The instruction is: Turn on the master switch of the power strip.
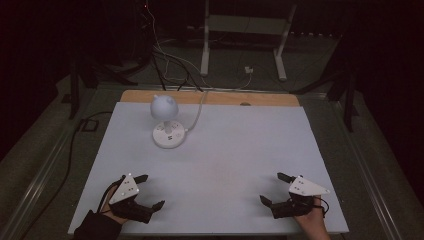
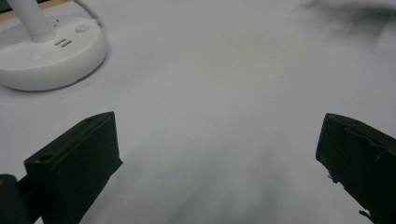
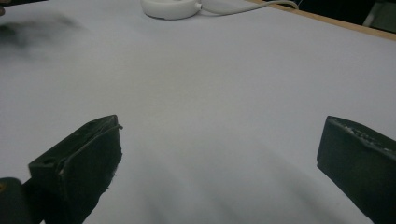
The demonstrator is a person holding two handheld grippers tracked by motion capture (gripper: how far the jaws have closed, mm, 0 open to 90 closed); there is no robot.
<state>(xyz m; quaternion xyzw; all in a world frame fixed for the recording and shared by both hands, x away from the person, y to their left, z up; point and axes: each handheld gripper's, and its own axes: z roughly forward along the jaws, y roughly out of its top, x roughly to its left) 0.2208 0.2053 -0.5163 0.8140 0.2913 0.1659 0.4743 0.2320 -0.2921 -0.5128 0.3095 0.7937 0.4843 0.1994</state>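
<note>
A small white desk lamp (image 1: 165,109) with a round head stands on a round base (image 1: 169,135) at the back left of the white table top (image 1: 225,160). Its base (image 2: 46,53) carries buttons and a slot, and its stem rises from it. In the right gripper view the base (image 3: 169,8) sits far off with its white cord (image 3: 243,5) trailing right. My left gripper (image 1: 151,191) rests near the front left edge, jaws wide apart, nothing between them. My right gripper (image 1: 274,188) rests near the front right edge, open as well and holding nothing.
A wooden strip (image 1: 210,97) runs along the table's far edge. The lamp's cord (image 1: 199,112) leads over it to the floor. A white metal stand (image 1: 242,30) and cables lie on the dark floor behind. A black cable (image 1: 75,135) runs along the left side.
</note>
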